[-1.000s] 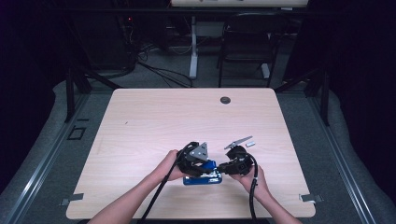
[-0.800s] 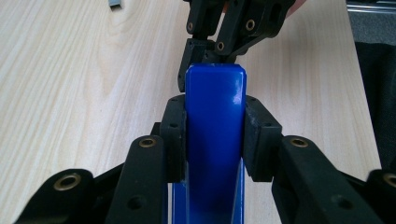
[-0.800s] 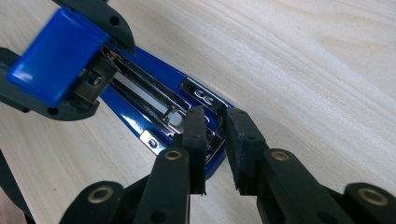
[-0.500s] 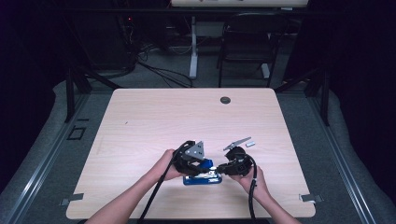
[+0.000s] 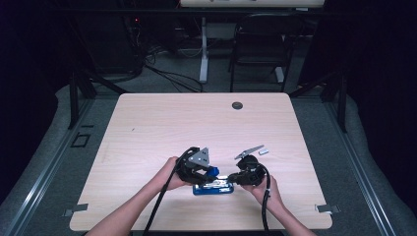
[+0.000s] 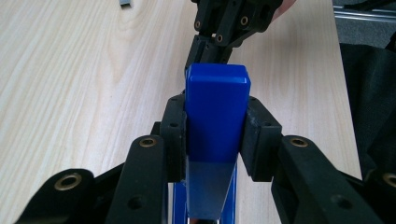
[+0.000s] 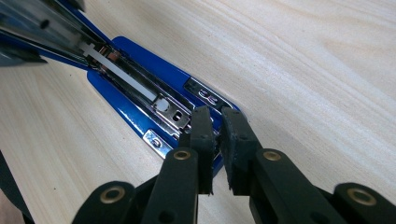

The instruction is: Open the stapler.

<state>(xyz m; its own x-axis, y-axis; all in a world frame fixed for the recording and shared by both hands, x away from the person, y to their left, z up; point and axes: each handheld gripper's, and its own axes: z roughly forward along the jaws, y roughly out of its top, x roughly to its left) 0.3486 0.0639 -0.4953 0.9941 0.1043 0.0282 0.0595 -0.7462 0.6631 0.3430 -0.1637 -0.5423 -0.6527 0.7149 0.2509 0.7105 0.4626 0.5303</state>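
Pale wood-grain table [image 5: 147, 123] carries a blue stapler [image 5: 213, 188] near its front edge, hinged open so the shiny metal staple channel [image 7: 135, 84] lies bare. Left gripper [image 6: 215, 135] clamps the smooth blue plastic top. Right gripper [image 7: 215, 140], jaws just closing to a narrow slit, sits at the base's end. Farther back lies a small grey staple strip [image 5: 263, 152].

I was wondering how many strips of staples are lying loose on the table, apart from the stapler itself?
1. A small grey staple strip lies on the table beyond the right gripper. More staples may sit hidden inside the blue stapler.
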